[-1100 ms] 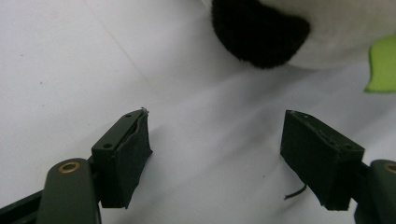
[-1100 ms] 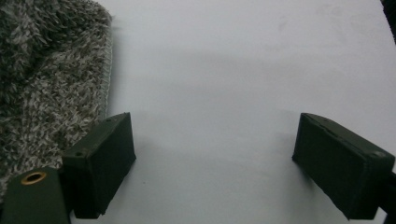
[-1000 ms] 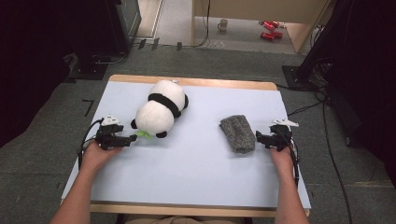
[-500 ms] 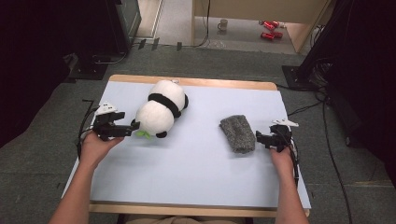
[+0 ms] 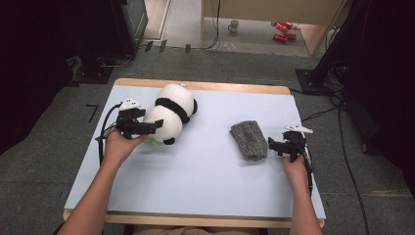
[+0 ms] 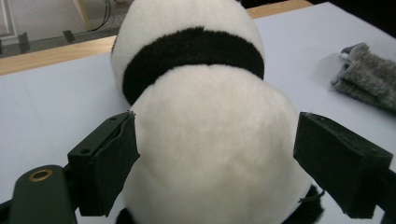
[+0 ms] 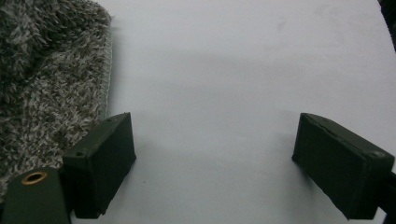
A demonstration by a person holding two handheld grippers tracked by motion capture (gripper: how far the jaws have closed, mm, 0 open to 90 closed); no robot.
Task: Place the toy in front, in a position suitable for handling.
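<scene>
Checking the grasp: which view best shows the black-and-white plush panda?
The high view: the whole black-and-white plush panda lies on the table. The left gripper view shows its white body close up, between open jaws.

The panda toy (image 6: 210, 140) sat between the left gripper (image 5: 155, 126)'s spread jaws, its head beyond the fingertips. The fuzzy cloth (image 7: 46, 84) lay beside one finger (image 7: 105, 158) of the right gripper (image 5: 270, 146), both on the table (image 5: 215, 181).

A wooden-edged table covered by a pale blue sheet (image 5: 205, 171) is seen. On it are laid a black-and-white plush panda (image 5: 171, 113) and, well apart, a grey fuzzy cloth (image 5: 248, 140).
</scene>
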